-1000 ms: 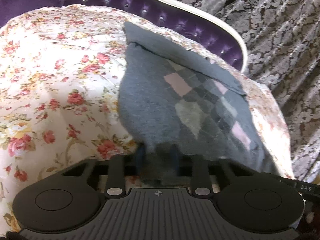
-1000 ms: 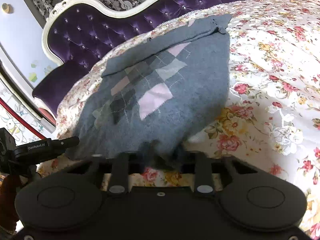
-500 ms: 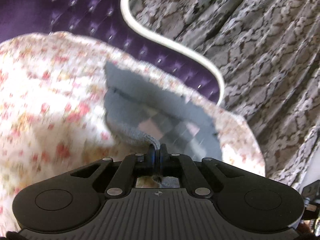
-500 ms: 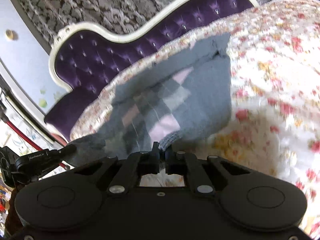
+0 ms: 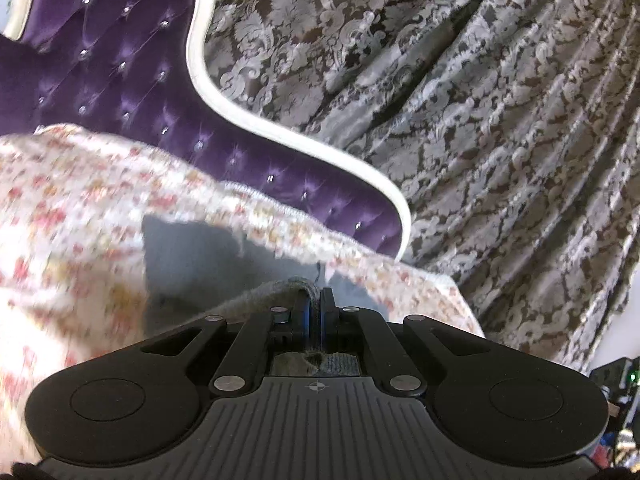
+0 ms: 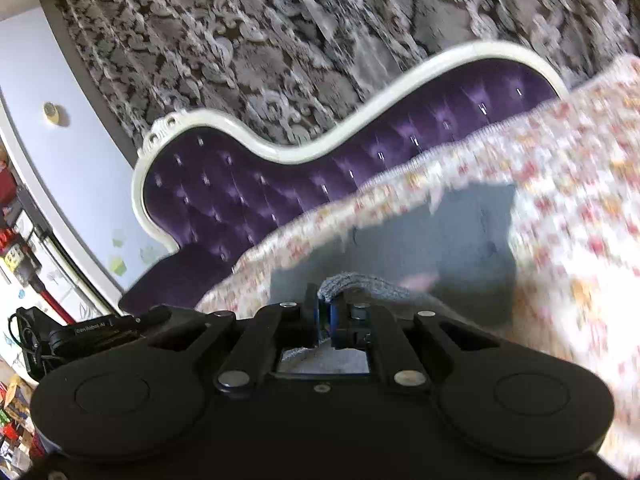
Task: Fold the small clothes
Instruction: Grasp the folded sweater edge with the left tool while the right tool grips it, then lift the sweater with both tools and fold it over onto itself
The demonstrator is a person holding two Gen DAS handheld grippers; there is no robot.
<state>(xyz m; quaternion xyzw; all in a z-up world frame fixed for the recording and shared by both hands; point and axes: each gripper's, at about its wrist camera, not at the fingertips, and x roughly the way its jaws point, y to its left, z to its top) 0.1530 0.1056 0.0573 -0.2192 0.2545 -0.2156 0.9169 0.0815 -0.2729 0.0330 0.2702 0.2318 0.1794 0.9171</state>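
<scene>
We find the left claw point(image 5: 315, 307) and right claw point(image 6: 325, 312) each pinching the grey knitted garment's point(image 5: 188, 264) hem, lower centre frame, above the floral bedspread point(image 5: 60, 200).

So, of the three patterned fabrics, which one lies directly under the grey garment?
The floral bedspread: white with small red flowers, the grey garment spread on it. The tufted purple headboard and the grey damask curtain stand behind.
</scene>
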